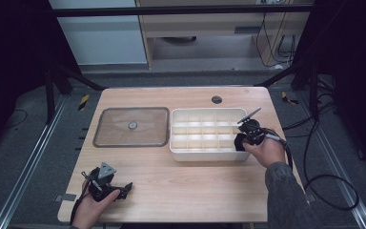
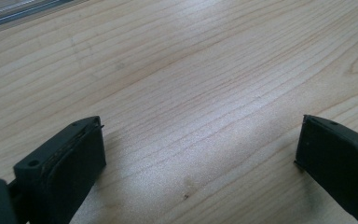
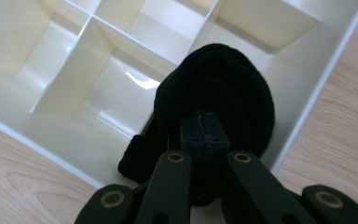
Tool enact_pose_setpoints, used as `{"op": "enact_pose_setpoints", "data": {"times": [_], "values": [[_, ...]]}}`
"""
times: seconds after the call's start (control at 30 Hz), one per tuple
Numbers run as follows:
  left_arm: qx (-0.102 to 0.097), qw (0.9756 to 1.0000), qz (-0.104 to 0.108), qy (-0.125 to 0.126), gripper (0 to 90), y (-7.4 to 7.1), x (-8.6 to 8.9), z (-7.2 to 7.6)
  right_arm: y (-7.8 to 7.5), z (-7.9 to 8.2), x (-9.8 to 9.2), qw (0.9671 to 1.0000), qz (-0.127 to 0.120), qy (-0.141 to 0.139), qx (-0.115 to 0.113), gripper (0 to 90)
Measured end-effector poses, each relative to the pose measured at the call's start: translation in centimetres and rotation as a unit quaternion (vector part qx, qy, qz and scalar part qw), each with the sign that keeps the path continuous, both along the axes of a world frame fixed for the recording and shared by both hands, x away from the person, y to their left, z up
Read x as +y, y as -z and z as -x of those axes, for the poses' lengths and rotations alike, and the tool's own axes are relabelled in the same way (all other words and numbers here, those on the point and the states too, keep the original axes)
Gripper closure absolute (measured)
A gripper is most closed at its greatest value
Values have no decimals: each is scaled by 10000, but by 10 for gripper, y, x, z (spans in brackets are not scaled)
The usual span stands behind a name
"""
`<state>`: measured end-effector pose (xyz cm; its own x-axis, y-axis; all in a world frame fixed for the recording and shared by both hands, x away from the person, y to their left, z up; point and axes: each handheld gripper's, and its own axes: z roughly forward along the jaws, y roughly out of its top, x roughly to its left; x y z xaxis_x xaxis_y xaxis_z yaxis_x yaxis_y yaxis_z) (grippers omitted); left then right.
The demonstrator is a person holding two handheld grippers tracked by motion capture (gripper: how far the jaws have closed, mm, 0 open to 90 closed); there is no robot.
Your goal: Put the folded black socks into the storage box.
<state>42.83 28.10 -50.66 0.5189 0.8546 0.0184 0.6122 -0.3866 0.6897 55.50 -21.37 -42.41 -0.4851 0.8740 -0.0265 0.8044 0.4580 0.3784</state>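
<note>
A soft black cloth bundle (image 3: 214,88) is pinched between the fully closed jaws of the right tongs (image 3: 203,126) and is held over the near right corner compartment of the white plastic divided tray (image 1: 178,152). The left tongs (image 2: 200,140) are rested wide open and empty on the pale wooden surface (image 1: 190,191), well apart from the tray.

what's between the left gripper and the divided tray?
Bare wooden table, seen in the high view. The left gripper rests open near the front edge; the white divided tray sits farther back to the right.
</note>
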Motion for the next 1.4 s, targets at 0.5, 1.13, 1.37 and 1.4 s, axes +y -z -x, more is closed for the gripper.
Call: {"op": "enact_pose_setpoints", "data": {"times": [0.5,1.13,1.37,1.4], "values": [[0,10000,-12,14,3,0,0,0,7,0,2,9998,-46,61,165,900],[9,10000,-3,33,3,0,-1,1,15,-3,1,9990,-169,148,385,900],[12,10000,1,39,3,0,-2,1,18,-4,1,9986,-212,224,440,900],[-1,10000,-16,54,4,0,-2,1,18,-4,1,9984,-225,243,451,900]]}}
